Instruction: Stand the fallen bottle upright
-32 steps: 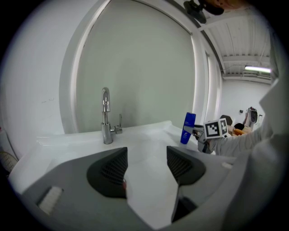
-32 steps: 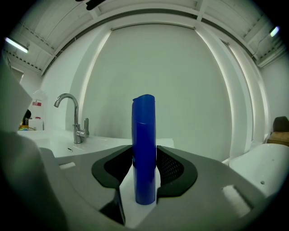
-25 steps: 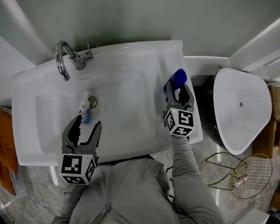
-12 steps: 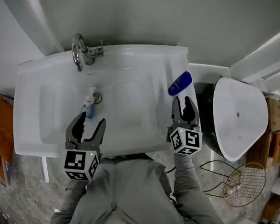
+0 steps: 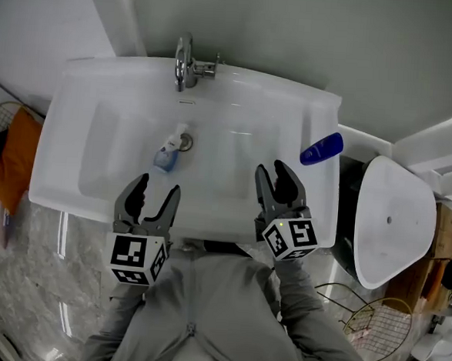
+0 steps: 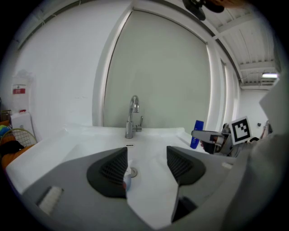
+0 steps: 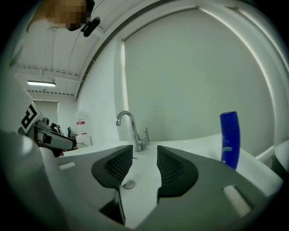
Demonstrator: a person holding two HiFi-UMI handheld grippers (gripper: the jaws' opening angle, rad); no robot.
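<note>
A small bottle [image 5: 166, 153] with a white cap and blue body lies on its side in the sink basin [image 5: 237, 138], beside the drain [image 5: 185, 141]. In the left gripper view it [image 6: 127, 182] shows partly between the jaws. My left gripper [image 5: 155, 185] hovers over the sink's front edge, open and empty, just short of that bottle. A tall blue bottle [image 5: 321, 148] stands upright on the sink's right ledge. My right gripper [image 5: 275, 170] is at the front edge, left of the blue bottle [image 7: 229, 140] and apart from it, jaws drawn close with nothing between them.
The chrome faucet [image 5: 185, 65] rises at the back of the sink. A white oval toilet lid [image 5: 392, 226] is to the right, with a wire basket [image 5: 355, 320] on the floor near it. An orange cloth [image 5: 15, 161] lies at the left.
My right gripper has drawn back from the blue bottle and moved left to the sink's front edge; the bottle stays standing alone. The left gripper has shifted a little; the view has swung.
</note>
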